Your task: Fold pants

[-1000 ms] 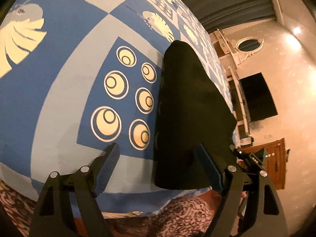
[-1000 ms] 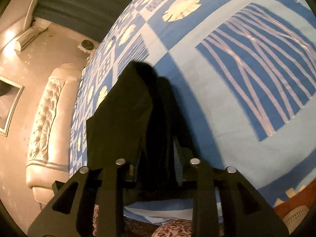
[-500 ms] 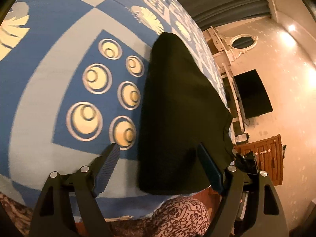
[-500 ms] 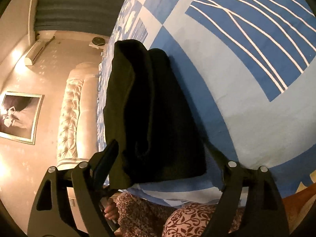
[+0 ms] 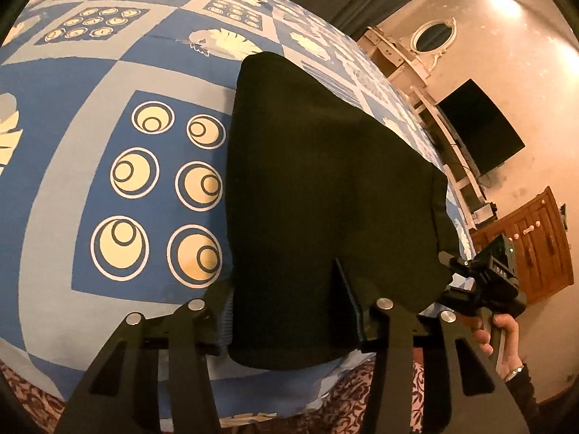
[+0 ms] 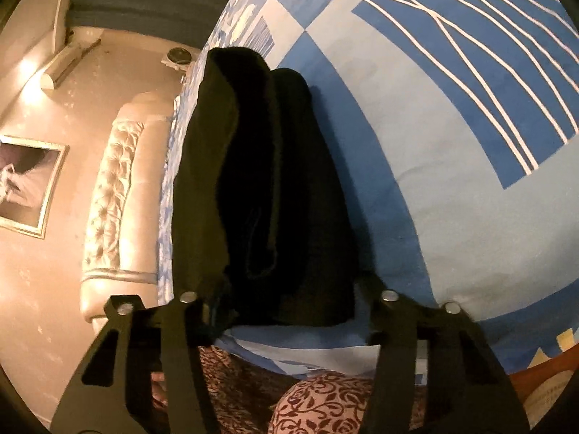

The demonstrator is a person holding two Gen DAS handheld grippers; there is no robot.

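Bed (image 5: 65, 83) with a blue patterned sheet, folded black pants (image 5: 325, 195) lying near its front edge. Left gripper (image 5: 289, 311) and right gripper (image 6: 289, 300) are both closing, with the pants' near end between their fingers.

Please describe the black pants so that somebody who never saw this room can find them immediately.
Look at the bed with the blue patterned bedsheet. Near its closest edge lies a folded bundle, the black pants, directly right of the dark blue square printed with cream circles. It is the only plain, unpatterned dark thing on the sheet.
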